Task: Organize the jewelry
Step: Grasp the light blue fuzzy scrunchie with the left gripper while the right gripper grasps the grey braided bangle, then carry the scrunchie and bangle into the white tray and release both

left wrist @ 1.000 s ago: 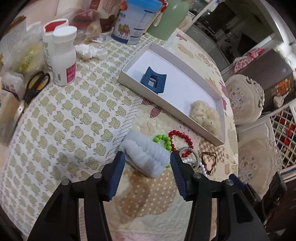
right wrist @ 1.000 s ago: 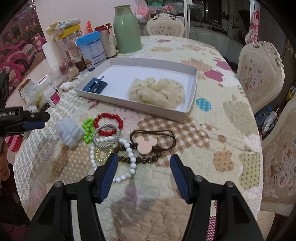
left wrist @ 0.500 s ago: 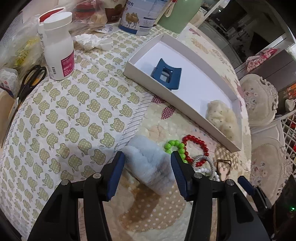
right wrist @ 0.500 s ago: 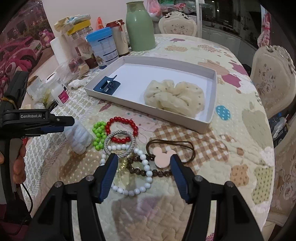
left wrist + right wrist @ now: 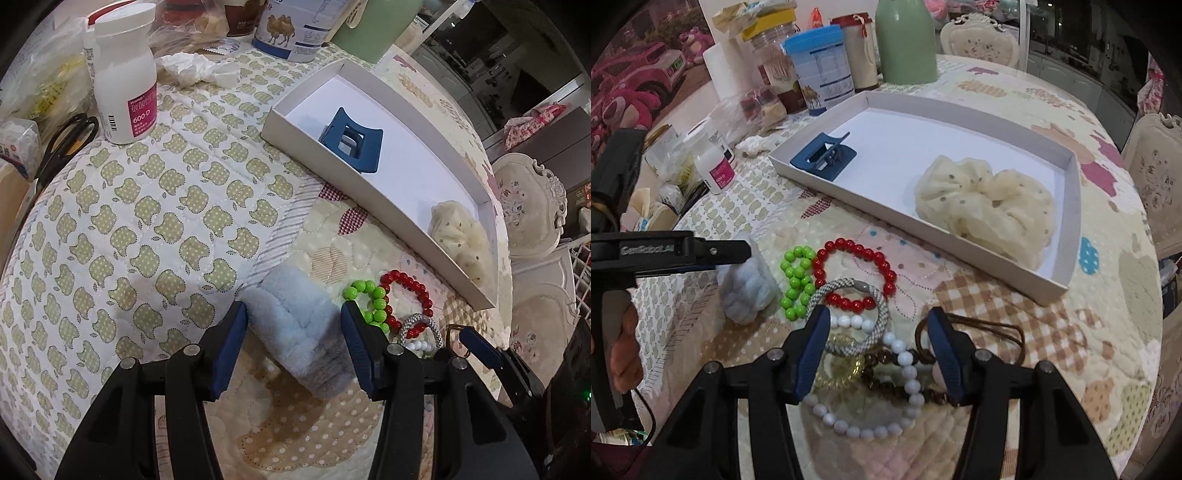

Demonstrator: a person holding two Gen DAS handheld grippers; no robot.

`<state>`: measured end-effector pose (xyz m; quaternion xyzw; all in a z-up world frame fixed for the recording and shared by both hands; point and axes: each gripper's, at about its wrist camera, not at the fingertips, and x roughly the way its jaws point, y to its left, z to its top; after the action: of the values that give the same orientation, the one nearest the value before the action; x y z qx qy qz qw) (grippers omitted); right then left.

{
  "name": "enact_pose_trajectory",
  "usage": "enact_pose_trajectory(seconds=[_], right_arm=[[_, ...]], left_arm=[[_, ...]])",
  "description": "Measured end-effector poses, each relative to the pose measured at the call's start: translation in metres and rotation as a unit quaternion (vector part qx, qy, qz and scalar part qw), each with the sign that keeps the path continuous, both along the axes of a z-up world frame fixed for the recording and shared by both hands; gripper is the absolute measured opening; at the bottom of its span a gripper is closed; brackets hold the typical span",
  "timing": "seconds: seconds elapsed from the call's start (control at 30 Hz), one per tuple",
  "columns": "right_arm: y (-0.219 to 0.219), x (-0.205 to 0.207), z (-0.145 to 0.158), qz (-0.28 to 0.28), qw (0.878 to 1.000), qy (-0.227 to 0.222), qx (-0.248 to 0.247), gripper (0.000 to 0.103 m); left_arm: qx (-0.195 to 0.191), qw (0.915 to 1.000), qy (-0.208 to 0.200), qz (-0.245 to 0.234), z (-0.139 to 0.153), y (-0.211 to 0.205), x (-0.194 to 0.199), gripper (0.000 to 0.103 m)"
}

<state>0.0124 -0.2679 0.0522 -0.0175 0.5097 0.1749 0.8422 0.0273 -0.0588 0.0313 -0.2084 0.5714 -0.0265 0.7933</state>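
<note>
Two hair pieces already lie in the shallow white cardboard tray [image 5: 1071, 236]: a hard blue claw clip [image 5: 824, 156] at its near-left corner and a sheer, ruffled cream scrunchie [image 5: 984, 205] at its right end. The rest of the jewelry sits loose on the quilted tablecloth [image 5: 147, 229] just in front of the tray's long front wall. There, a fluffy pale-blue scrunchie [image 5: 299, 332] lies between the blue pads of my left gripper [image 5: 293, 321], whose jaws stand apart; the left pad is touching or nearly touching the fluff, the right pad has a gap. Just right of it are glossy green beads [image 5: 796, 282], a round red bead bracelet [image 5: 857, 273] and a woven silver-grey bangle [image 5: 849, 317].

My right gripper [image 5: 877, 328] hovers over that pile, jaws apart and just now narrowing, clamped on nothing; between them lie white pearl-like beads [image 5: 905, 373], dark brown beads [image 5: 882, 384] and a clear yellow coil tie [image 5: 842, 369]. A brown elastic cord [image 5: 982, 326] trails right.

Left of the tray stand a white pill bottle [image 5: 123, 74] and black scissors [image 5: 70, 140]; bare cloth lies open right of the pile.
</note>
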Motion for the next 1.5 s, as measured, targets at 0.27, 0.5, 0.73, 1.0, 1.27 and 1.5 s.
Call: enact_pose_trajectory(seconds=[0.27, 0.5, 0.73, 1.0, 1.27, 1.5], right_arm=[[0.004, 0.012, -0.010, 0.013, 1.000, 0.009, -0.011, 0.051], [0.007, 0.012, -0.017, 0.025, 1.000, 0.015, -0.010, 0.009], [0.000, 0.002, 0.003, 0.019, 1.000, -0.009, 0.022, 0.007], [-0.015, -0.007, 0.032, -0.001, 0.999, -0.032, 0.041, 0.007], [-0.019, -0.008, 0.048, -0.006, 0.998, -0.049, 0.040, 0.007], [-0.020, -0.005, 0.061, -0.004, 0.997, -0.063, 0.037, 0.007]], left_arm=[[0.021, 0.9997, -0.001, -0.007, 0.001, -0.007, 0.001, 0.041], [0.049, 0.9983, -0.018, -0.025, 0.006, -0.013, -0.002, 0.027], [0.074, 0.9949, -0.042, -0.055, 0.022, -0.018, -0.008, 0.000], [0.077, 0.9911, -0.071, -0.083, 0.046, -0.022, -0.016, 0.000], [0.087, 0.9869, -0.097, -0.095, 0.072, -0.027, -0.018, 0.000], [0.095, 0.9839, -0.114, -0.099, 0.090, -0.031, -0.010, 0.000]])
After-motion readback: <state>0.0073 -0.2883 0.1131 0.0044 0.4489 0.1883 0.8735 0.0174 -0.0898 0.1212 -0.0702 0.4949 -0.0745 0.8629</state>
